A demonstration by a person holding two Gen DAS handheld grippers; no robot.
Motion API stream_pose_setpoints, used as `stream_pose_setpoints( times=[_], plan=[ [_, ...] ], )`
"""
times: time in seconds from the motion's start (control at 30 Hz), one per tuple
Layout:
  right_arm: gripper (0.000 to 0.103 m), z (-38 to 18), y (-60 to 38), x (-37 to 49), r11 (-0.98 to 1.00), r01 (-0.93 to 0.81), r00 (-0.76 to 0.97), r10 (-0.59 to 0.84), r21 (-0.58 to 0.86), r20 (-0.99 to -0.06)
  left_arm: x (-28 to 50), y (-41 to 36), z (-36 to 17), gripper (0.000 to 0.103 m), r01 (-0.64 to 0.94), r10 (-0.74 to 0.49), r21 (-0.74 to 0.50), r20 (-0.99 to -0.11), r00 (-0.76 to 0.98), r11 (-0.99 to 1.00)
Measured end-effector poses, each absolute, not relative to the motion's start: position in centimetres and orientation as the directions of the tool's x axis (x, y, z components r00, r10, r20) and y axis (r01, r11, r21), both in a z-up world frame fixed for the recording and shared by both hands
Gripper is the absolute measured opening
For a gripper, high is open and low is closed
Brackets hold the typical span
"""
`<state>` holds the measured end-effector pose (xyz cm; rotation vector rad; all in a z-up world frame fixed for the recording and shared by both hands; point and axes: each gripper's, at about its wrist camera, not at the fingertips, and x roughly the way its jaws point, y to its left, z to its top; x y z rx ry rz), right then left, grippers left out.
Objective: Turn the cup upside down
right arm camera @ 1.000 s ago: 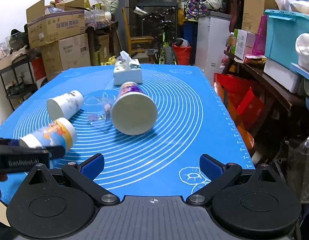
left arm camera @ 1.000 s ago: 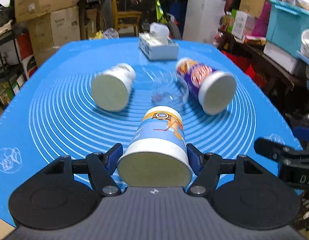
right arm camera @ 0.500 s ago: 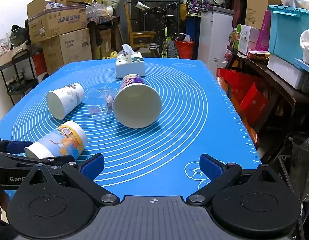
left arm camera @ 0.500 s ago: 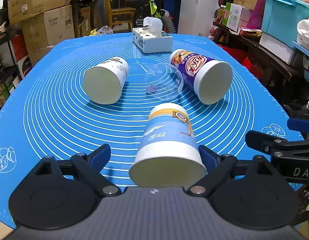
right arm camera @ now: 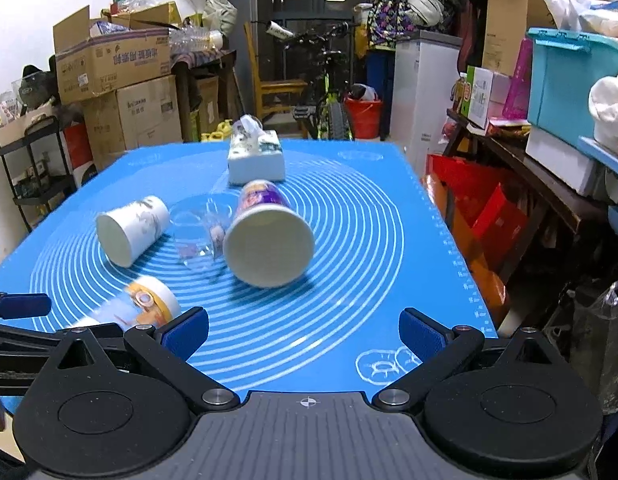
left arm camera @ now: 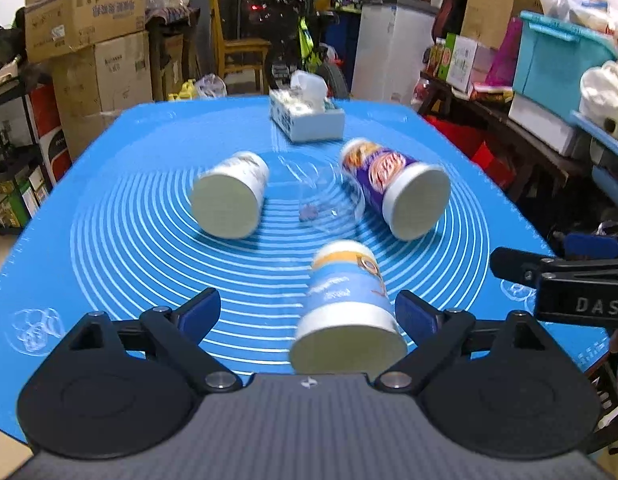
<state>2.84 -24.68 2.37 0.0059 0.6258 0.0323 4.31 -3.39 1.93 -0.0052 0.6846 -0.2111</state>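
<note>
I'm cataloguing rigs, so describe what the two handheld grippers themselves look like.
Both match: the left gripper and right gripper have matte black linkage arms on round black discs, silver pivot screws, blue fingertip pads, and a ribbed grey base with a crosshair mark. White "DAS" lettering shows on the right one's side. No cables or sleeves are visible.

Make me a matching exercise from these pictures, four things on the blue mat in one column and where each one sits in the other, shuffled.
Things:
1. blue cup
2. purple cup
3. clear plastic cup
4. tissue box

Places:
A. far end of the mat
B. between the white cup and the purple cup
C. between the left gripper fingers, nearest the camera
D. right of the clear cup

Pairs: 1-C, 2-D, 3-B, 4-A
</note>
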Motion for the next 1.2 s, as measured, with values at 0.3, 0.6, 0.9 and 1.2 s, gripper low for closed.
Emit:
stream_pose_setpoints(
  times=[0.3, 0.6, 0.9, 1.2],
  plan=[
    [0.101, 4.4, -21.5, 4.5, 0.988, -0.134, 0.778, 0.153, 0.077, -0.609, 4.6, 1.8, 4.1, 0.1, 0.031, -0.039, -0.023, -0.582, 0.813, 0.999],
    [0.098, 3.8, -17.4, 10.4, 0.965, -0.188, 0.612, 0.26, 0.182, -0.747, 8.0, 6.0, 0.3, 0.1, -0.07, 0.045, -0.012, -0.66, 0.75, 0.997],
    [0.091, 0.2, -14.9, 13.8, 0.969, -0.165, 0.463, 0.242, 0.185, -0.853, 7.8, 7.4, -0.8, 0.1, -0.073, 0.045, -0.014, -0.671, 0.74, 0.997],
    [0.073, -1.1, -14.3, 15.3, 0.961, -0.156, 0.387, 0.271, 0.227, -0.881, 7.5, 7.0, -0.9, 0.1, -0.052, 0.049, 0.014, -0.654, 0.755, 0.999]
  ],
)
